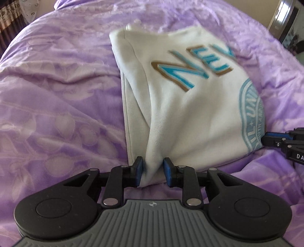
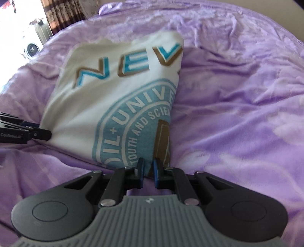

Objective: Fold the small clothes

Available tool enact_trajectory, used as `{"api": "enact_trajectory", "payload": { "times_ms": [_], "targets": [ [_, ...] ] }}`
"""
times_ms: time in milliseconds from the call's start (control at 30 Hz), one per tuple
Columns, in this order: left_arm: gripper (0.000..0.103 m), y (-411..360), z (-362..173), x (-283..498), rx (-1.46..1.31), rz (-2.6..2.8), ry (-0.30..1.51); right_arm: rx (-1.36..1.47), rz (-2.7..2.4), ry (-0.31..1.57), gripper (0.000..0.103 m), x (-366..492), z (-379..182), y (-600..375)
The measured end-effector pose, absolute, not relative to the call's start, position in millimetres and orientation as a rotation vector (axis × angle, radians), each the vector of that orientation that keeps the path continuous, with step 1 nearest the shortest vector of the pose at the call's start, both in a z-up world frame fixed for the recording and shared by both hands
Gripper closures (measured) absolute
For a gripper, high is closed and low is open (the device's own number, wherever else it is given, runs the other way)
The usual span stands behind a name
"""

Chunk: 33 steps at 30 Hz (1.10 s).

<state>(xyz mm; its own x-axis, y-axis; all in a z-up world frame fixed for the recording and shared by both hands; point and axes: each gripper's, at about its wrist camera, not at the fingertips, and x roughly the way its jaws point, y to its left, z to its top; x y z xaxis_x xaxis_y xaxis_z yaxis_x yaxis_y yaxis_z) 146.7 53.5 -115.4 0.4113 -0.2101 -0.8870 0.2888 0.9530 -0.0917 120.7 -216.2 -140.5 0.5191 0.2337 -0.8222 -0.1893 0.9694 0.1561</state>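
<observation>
A white top (image 1: 180, 106) printed with blue and gold letters and a round blue seal lies folded lengthwise on a purple bedspread (image 1: 57, 95). My left gripper (image 1: 153, 171) is shut on a bunched near corner of it, the cloth pinched between the blue pads. In the right wrist view the same top (image 2: 106, 91) shows its seal side. My right gripper (image 2: 148, 171) is shut on the other near corner, by the folded edge. Each gripper appears in the other's view: the right gripper (image 1: 269, 141) at the right edge, the left gripper (image 2: 43, 134) at the left edge.
The rumpled purple bedspread (image 2: 237, 114) spreads all around the top. A patterned curtain (image 2: 62, 13) and a white radiator (image 2: 42, 30) stand beyond the bed's far left. A metal-framed object (image 1: 286, 20) stands past the far right corner.
</observation>
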Motion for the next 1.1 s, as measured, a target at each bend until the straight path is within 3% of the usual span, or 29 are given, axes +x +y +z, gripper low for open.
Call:
{"api": "enact_trajectory", "payload": {
  "times_ms": [200, 367, 900, 1100],
  "targets": [
    [0.072, 56.0, -78.4, 156.6, 0.049, -0.328, 0.998, 0.093, 0.245, 0.856, 0.098, 122.2, -104.2, -224.0],
    [0.072, 43.6, -77.4, 192.2, 0.062, -0.29, 0.968, 0.104, 0.231, 0.81, 0.098, 153.5, -96.1, -227.0],
    [0.07, 47.6, -128.1, 229.6, 0.046, -0.256, 1.038, 0.089, 0.222, 0.9, 0.1, 198.6, -155.0, -223.3],
    [0.07, 55.5, -113.7, 226.2, -0.009, -0.267, 1.028, 0.15, 0.225, 0.9, 0.099, 199.1, -148.0, -231.4]
  ]
}}
